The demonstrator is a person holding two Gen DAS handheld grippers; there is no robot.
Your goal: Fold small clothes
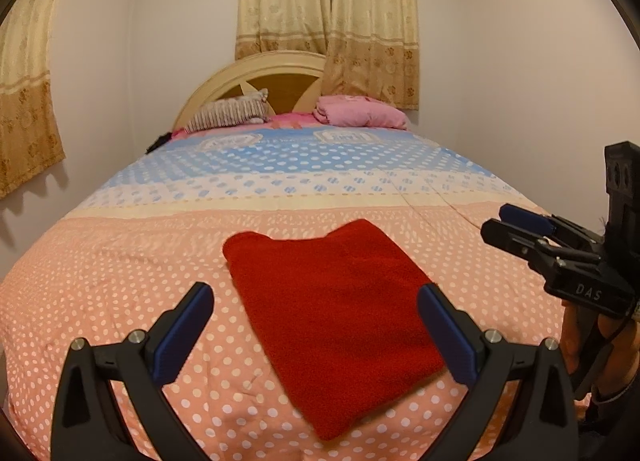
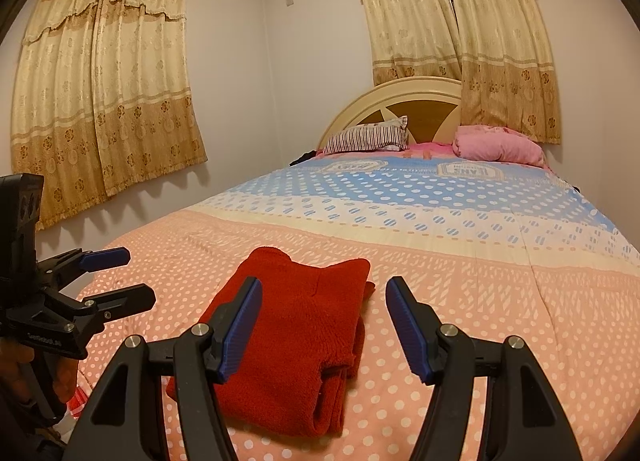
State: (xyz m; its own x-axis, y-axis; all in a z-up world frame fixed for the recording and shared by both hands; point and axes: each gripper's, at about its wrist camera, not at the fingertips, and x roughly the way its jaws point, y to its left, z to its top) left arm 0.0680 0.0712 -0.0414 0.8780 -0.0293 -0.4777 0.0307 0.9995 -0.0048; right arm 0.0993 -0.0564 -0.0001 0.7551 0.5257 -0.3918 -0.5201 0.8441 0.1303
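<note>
At the near edge of the bed (image 1: 120,261), both grippers are being held above the quilt with nothing between their pads. Wide-parted jaws are being shown by the left gripper (image 1: 316,325), and the right gripper (image 2: 324,325) is likewise standing open, touching no cloth. Just beyond the fingertips, the red garment (image 2: 296,325) is lying flat on the pink dotted quilt, already doubled into a compact rectangle; stacked layers are being shown along its right edge in the right wrist view. Judged from this, the fold is being finished or checked. If a further fold is being intended, all layers at a near corner should be pinched together, so that the stack is not being peeled apart, and the lift should be kept low. Farther off, a striped pillow (image 1: 228,113) and a pink bundle (image 1: 360,111) are lying against the headboard (image 1: 280,73), well apart from the work.
</note>
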